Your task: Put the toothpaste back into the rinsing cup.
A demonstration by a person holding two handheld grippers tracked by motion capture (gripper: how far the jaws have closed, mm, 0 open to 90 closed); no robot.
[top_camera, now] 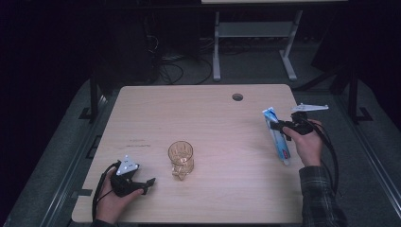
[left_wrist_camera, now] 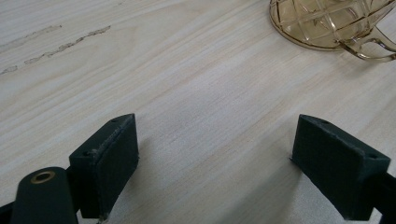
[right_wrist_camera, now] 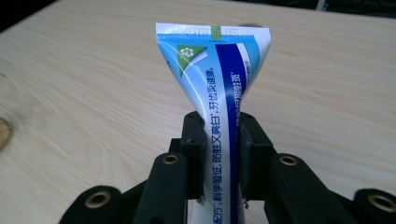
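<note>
Right hand-held gripper (right_wrist_camera: 220, 154) clamps toothpaste tube (right_wrist_camera: 219, 88) near table edge (top_camera: 295, 142)

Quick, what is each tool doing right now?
Left tool: open, holding nothing, near the amber glass mug.
Right tool: closed on the toothpaste tube, gripping its middle.

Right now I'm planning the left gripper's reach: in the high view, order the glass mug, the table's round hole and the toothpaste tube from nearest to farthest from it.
1. Glass mug, just right of the left gripper.
2. Round hole, near the table's far edge.
3. Toothpaste tube, at the right edge, clamped in the right gripper.
</note>
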